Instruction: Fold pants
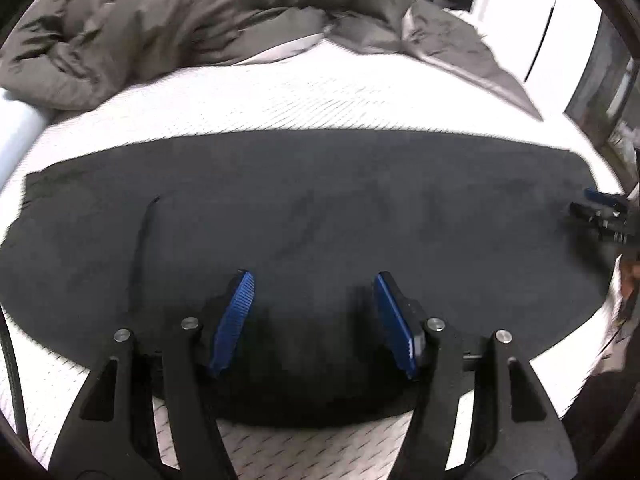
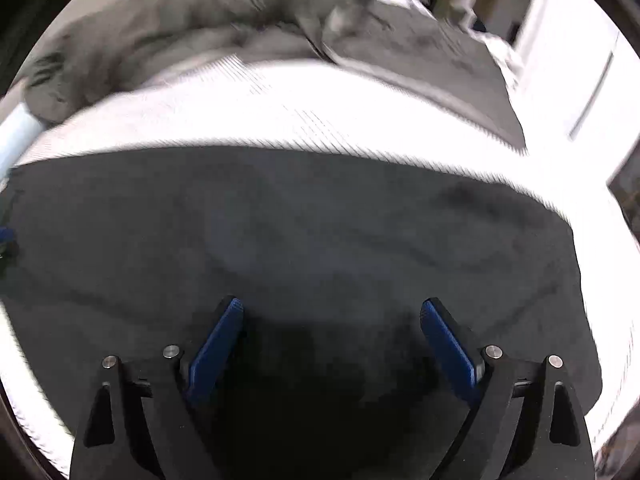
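Note:
Black pants (image 1: 320, 208) lie flat in a long band across the white mattress (image 1: 280, 96). In the left wrist view my left gripper (image 1: 314, 276) hovers over the near edge of the pants, its blue pads (image 1: 232, 320) apart with nothing pinched between them. At that view's far right edge my right gripper (image 1: 600, 208) shows over the pants' end. In the right wrist view the pants (image 2: 320, 232) fill the middle, and my right gripper (image 2: 332, 302) stands wide open above the cloth with nothing between its fingers. The picture is blurred.
A crumpled grey duvet (image 1: 180, 20) is bunched along the far side of the bed, one corner trailing to the right (image 1: 460, 48). White cupboard doors (image 1: 560, 20) stand beyond the bed's right side. A black cable (image 1: 10, 380) hangs at the left edge.

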Motion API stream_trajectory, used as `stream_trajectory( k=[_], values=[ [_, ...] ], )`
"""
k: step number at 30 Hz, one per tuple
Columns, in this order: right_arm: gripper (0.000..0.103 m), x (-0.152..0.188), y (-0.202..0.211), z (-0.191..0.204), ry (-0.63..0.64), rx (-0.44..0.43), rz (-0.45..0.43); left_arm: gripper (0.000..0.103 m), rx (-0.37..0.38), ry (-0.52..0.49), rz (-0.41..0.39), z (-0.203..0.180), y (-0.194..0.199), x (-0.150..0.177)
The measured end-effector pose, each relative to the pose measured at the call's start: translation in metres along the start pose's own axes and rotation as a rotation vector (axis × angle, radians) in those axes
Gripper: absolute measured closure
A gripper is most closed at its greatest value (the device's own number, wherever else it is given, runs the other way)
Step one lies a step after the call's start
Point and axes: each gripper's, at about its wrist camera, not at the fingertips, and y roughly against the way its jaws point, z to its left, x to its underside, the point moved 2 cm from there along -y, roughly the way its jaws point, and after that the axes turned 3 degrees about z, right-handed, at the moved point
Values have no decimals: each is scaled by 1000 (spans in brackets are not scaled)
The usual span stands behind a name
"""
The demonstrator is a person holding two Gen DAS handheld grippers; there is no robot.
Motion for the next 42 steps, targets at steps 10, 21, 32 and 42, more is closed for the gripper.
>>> stream_trajectory(
  k=[10, 21, 32, 42],
  values=[
    [11, -22, -35, 131, 344, -100, 47, 41, -52, -19, 94, -11, -53, -39],
    [9, -15, -32, -14, -37, 85, 88, 41, -42, -2, 21, -7, -25, -58],
    [16, -43, -52, 95, 180, -107, 82, 31, -48, -139, 160, -43, -106, -100],
    [17, -45, -37, 0, -117, 100, 59, 43, -115, 82, 91, 32, -67, -106]
  ],
)
